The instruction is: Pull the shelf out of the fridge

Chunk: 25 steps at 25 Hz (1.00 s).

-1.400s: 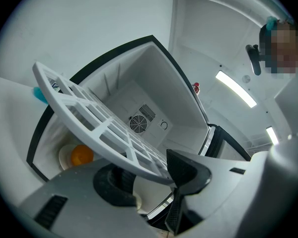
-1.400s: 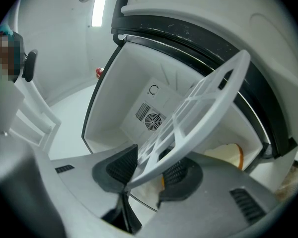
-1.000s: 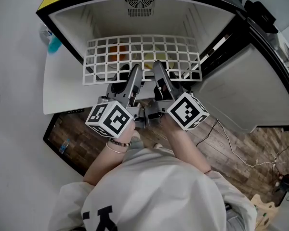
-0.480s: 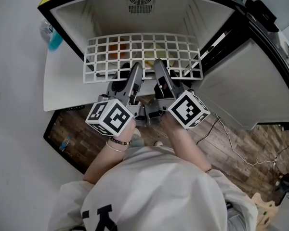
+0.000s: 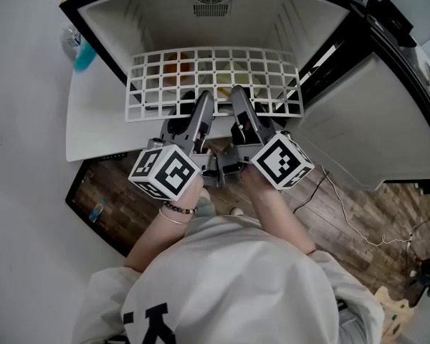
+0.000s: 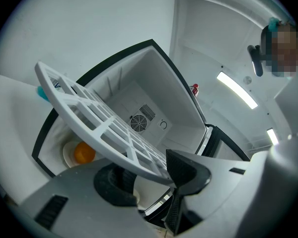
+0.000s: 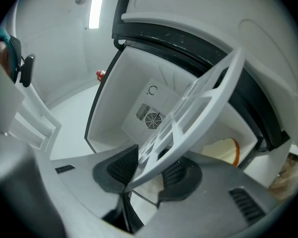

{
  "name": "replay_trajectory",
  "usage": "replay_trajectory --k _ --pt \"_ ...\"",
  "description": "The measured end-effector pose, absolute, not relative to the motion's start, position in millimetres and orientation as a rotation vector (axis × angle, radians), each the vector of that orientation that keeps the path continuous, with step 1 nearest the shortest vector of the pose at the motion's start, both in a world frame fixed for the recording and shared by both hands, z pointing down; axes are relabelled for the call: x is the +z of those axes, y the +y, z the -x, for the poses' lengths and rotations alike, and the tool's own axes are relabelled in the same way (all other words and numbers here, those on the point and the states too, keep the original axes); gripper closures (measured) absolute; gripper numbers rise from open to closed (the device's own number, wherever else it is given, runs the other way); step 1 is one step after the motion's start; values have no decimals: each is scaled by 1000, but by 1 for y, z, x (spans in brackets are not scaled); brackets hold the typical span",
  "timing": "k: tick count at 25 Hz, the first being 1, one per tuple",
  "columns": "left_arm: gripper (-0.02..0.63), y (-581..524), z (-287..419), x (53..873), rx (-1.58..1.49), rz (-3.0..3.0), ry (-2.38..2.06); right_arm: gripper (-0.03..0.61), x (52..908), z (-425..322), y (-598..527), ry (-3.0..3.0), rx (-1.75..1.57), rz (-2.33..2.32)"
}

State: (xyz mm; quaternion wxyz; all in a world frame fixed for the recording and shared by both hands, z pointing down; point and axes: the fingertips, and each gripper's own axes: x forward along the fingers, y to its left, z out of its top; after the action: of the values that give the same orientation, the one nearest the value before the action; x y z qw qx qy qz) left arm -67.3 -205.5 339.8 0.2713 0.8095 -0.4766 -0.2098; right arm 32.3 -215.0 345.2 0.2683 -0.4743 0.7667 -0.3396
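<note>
Left gripper and right gripper sit side by side, held level, pointing into the open fridge. Each clamps its jaws on the front rim of the white grid shelf. The shelf sticks partway out of the cavity.

White shirt, beaded bracelet, grey left gripper, right gripper, black-white marker cubes

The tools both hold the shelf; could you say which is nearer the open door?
The right tool, on the door's side; the left tool grips the shelf farther from it.
</note>
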Motion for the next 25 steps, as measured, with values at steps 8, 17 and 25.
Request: replay_trajectory --k 8,17,25 --pt "431 -202 67 339 -570 -2175 -1287 437 345 -33 -212 2057 -928 1266" --pt "433 -199 68 340 -576 -2172 -1294 440 346 -32 -209 2057 -935 1254" --pt "435 -192 67 341 -582 -2162 -1294 443 346 -33 -203 2046 -952 1241"
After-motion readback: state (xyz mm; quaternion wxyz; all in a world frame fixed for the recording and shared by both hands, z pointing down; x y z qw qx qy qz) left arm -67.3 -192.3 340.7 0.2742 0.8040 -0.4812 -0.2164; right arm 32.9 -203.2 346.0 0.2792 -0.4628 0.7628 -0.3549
